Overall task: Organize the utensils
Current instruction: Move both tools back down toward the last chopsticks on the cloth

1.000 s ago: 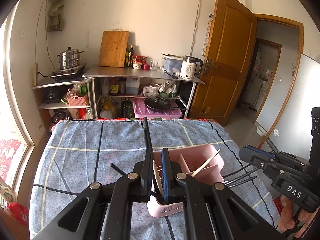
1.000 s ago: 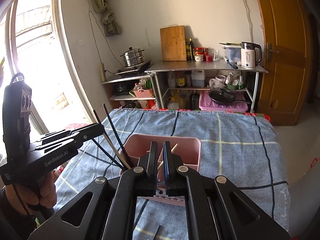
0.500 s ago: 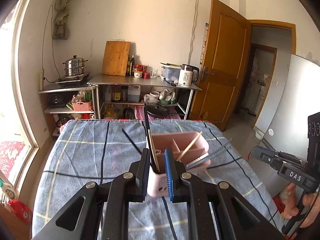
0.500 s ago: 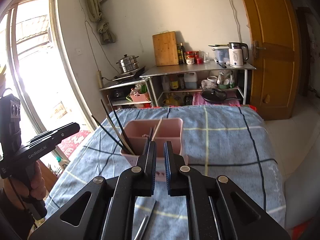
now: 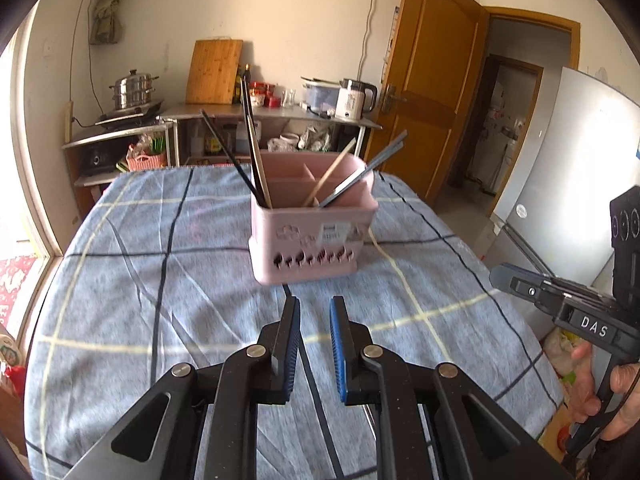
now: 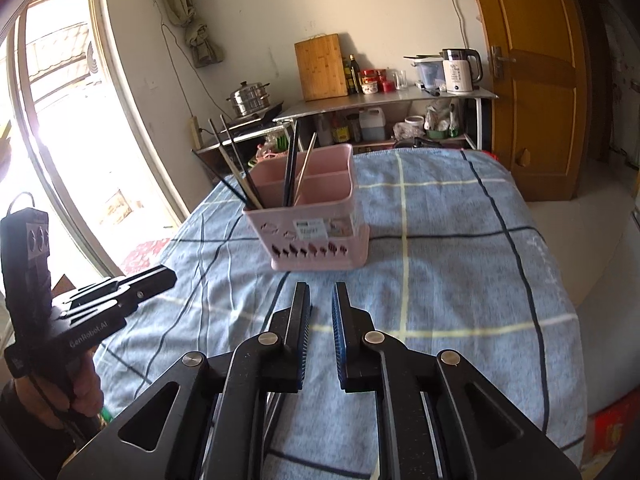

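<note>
left gripper [image 5: 315, 304]: pointing down at the blue checked cloth [image 5: 168, 280], its blue-padded jaws standing a small gap apart with nothing between them; released.
right gripper [image 6: 321, 292]: its jaws are opening, with only cloth showing in the gap; nothing is being held.
left gripper from the right wrist view: showing at the left edge, black, held by a hand [image 6: 76, 396] at its grip.
right gripper from the left wrist view: showing at the right edge, black with white lettering, a hand [image 5: 600, 384] wrapping its handle.
pink utensil holder [image 5: 312, 236]: standing upright on the cloth just ahead of both grippers, apart from them; divided into compartments, with cut-out shapes along its lower front wall and a label on the front.
dark chopsticks [image 5: 250, 152]: leaning out of the holder's left compartment, tips sticking up past the rim.
pale wooden stick [image 5: 332, 170]: slanting in a middle compartment.
grey utensils [image 5: 364, 170]: leaning out to the right over the rim.
background: metal shelf table [image 5: 272, 114] standing by the wall, carrying a wooden cutting board [image 5: 214, 72], a white kettle [image 5: 354, 100] and a steel steamer pot [image 5: 132, 90]; a wooden door [image 5: 432, 92] standing open to the right.
</note>
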Tool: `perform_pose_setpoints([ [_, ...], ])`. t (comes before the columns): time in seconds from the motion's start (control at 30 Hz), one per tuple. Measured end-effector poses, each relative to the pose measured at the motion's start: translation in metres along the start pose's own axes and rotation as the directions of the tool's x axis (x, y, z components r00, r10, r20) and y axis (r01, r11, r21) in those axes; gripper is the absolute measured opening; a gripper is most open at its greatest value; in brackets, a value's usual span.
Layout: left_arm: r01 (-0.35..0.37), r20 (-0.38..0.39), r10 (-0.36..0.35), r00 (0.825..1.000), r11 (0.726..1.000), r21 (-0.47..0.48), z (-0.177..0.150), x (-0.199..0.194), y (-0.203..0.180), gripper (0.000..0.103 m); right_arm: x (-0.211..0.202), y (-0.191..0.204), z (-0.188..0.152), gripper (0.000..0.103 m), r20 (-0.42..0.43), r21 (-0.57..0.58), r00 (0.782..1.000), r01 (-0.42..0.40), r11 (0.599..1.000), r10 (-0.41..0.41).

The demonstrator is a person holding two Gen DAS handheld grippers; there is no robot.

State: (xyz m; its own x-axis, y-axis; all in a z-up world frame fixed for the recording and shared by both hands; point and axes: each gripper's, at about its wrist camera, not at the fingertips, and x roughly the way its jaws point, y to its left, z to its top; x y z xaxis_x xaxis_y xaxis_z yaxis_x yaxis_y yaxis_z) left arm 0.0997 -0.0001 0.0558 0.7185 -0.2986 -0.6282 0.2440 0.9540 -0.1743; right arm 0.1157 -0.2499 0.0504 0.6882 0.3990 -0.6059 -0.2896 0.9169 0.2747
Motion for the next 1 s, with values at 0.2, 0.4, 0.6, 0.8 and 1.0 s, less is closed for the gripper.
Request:
perform_pose_setpoints([
  [0.2, 0.016, -0.048, -0.017, 0.999, 1.000, -0.023, -0.028, 0.007, -0.004, 0.014, -0.001, 0.006, -0.021, 0.014, -0.020, -0.004, 1.000, -0.002, 1.000, 0.002],
  [0.4, 0.022, -0.103, -0.026, 0.994, 0.999, -0.041, -0.045, 0.021, -0.005, 0.014, 0.005, 0.008, -0.035, 0.014, -0.055, -0.002, 0.998, -0.006, 1.000, 0.006],
  [0.6, 0.035, -0.138, -0.042, 0.990, 0.998, -0.057, -0.052, 0.042, -0.008, 0.021, 0.010, 0.004, -0.039, 0.015, -0.071, 0.012, 0.998, -0.002, 1.000, 0.003],
  [0.8, 0.032, -0.187, -0.045, 0.981, 0.997, -0.071, -0.060, 0.070, -0.011, 0.024, 0.019, 0.004, -0.043, 0.015, -0.095, 0.014, 0.995, -0.007, 1.000, 0.009],
  [1.0, 0.033, -0.231, -0.051, 0.972, 0.996, -0.083, -0.065, 0.093, -0.013, 0.024, 0.028, 0.005, -0.046, 0.015, -0.119, 0.015, 0.993, -0.016, 1.000, 0.018],
])
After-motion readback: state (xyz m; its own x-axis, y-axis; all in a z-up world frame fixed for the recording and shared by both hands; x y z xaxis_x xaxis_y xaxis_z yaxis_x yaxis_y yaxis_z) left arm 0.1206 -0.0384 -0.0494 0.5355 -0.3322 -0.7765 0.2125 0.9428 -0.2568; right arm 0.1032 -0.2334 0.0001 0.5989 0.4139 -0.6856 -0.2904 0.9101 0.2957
